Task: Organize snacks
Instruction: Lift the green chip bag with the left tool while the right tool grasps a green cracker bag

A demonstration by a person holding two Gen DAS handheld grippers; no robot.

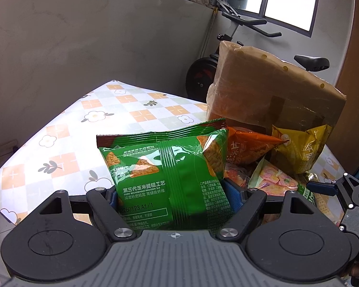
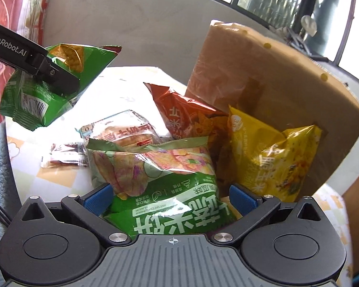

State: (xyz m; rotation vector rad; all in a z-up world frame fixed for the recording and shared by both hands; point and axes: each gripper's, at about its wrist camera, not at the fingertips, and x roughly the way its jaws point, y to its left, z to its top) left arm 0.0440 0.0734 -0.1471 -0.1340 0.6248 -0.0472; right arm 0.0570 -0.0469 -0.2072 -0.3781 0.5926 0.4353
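The biggest thing before you is the tall tan wrapped box (image 2: 270, 76), standing tilted at the far right of the flower-print tabletop (image 1: 59, 129), with the loose snacks heaped against its near side. In that heap the yellow bag (image 2: 275, 157) leans on the box at the right, the orange bag (image 2: 184, 117) lies just left of it, and the cucumber-flavour green bag (image 2: 160, 191) sits nearest, with a pale biscuit pack (image 2: 122, 131) behind it and a small flat sachet (image 2: 64, 157) off to its left on the cloth. Your left gripper (image 1: 174, 198) has its fingers pinching the green corn-chip bag (image 1: 165, 167), which the right wrist view shows lifted clear of the tabletop, up at the left and apart from the heap. Your right gripper (image 2: 170, 196) has its fingers spread, one on each side of the cucumber-flavour green bag; whether the pads already touch it I cannot tell, and they do not appear to squeeze it. So you seem to be in the sorting stage: one bag carried out of the pile, the next one lined up. The open stretch of tabletop at the far left looks the natural place to set the carried bag. For the right side, you would close on the bag's body gently, since it is puffed and slippery, and lift straight so the orange and yellow bags leaning nearby do not slide.
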